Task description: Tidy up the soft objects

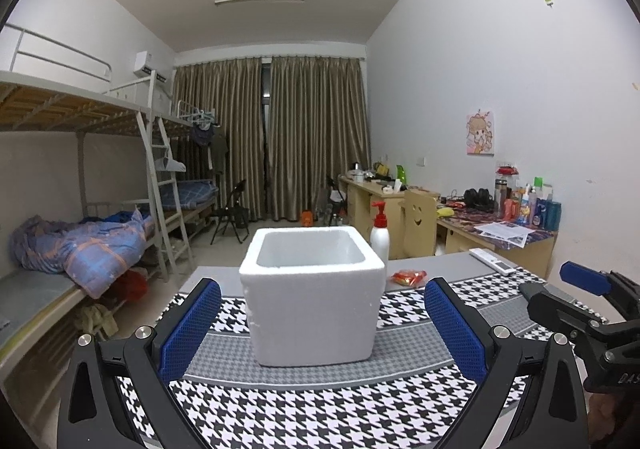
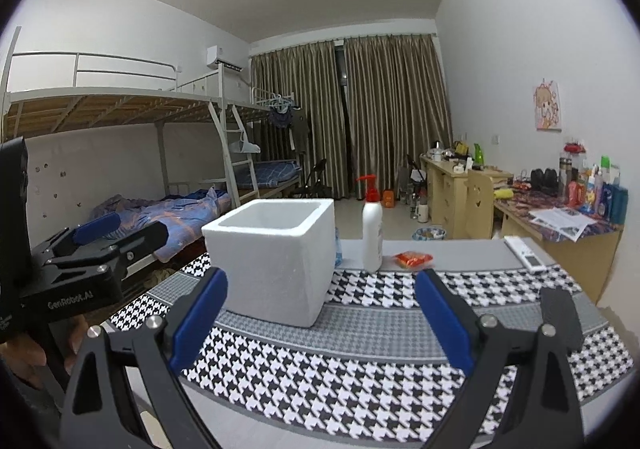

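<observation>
A white foam box [image 1: 314, 289] [image 2: 276, 249] stands open-topped on a houndstooth cloth [image 1: 320, 401] [image 2: 380, 381]. Behind it to the right lies a small orange-red soft packet [image 1: 409, 276] [image 2: 414, 259]. My left gripper [image 1: 322, 307] is open, its blue pads on either side of the box and a little in front of it, holding nothing. My right gripper [image 2: 322, 301] is open too, aimed right of the box with nothing between its fingers. Each gripper shows at the edge of the other's view: the right one [image 1: 580, 289], the left one [image 2: 100, 237].
A white pump bottle [image 1: 380, 235] [image 2: 372, 229] with a red top stands behind the box. A white remote [image 1: 492, 260] [image 2: 524, 252] lies at the table's far right. A bunk bed [image 1: 80, 209] is on the left, cluttered desks [image 2: 560, 217] on the right.
</observation>
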A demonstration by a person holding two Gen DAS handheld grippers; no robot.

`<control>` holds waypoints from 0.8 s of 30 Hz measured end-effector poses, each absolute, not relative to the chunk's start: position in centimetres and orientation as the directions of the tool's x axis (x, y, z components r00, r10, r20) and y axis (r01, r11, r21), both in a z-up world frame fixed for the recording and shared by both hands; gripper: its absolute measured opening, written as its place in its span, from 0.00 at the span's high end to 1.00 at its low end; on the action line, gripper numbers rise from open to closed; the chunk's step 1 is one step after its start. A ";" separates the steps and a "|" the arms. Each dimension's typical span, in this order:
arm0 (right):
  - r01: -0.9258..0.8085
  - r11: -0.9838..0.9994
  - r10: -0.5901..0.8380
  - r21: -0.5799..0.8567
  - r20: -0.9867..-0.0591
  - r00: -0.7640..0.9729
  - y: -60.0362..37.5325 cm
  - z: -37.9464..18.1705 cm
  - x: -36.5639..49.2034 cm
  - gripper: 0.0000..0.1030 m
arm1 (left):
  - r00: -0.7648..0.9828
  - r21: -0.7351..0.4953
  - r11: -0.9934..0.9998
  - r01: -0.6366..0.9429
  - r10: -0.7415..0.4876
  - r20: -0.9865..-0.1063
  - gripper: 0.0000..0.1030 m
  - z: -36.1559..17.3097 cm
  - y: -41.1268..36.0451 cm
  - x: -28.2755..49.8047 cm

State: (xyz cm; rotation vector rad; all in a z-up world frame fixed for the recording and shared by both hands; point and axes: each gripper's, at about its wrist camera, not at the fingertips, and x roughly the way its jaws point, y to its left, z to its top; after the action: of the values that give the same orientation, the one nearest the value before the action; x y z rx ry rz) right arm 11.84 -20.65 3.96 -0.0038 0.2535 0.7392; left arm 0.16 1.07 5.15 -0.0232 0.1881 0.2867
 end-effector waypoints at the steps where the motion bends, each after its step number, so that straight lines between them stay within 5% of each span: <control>1: -0.666 0.741 0.666 0.088 -0.229 0.710 -20.7 3.8 11.8 0.06 | 0.942 0.005 0.960 -0.280 0.276 -0.189 0.01 5.0 1.0 0.0; 24: -0.612 0.785 0.616 0.093 -0.215 0.757 -22.1 1.9 10.2 0.06 | 0.951 0.014 0.969 -0.248 0.246 -0.188 0.01 3.0 -0.7 -2.2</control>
State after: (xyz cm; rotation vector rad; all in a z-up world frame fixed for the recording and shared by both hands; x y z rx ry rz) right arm 10.19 -22.08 1.89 0.0173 0.2405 0.6696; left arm -2.19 -0.67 3.02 -0.0097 0.1898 0.2511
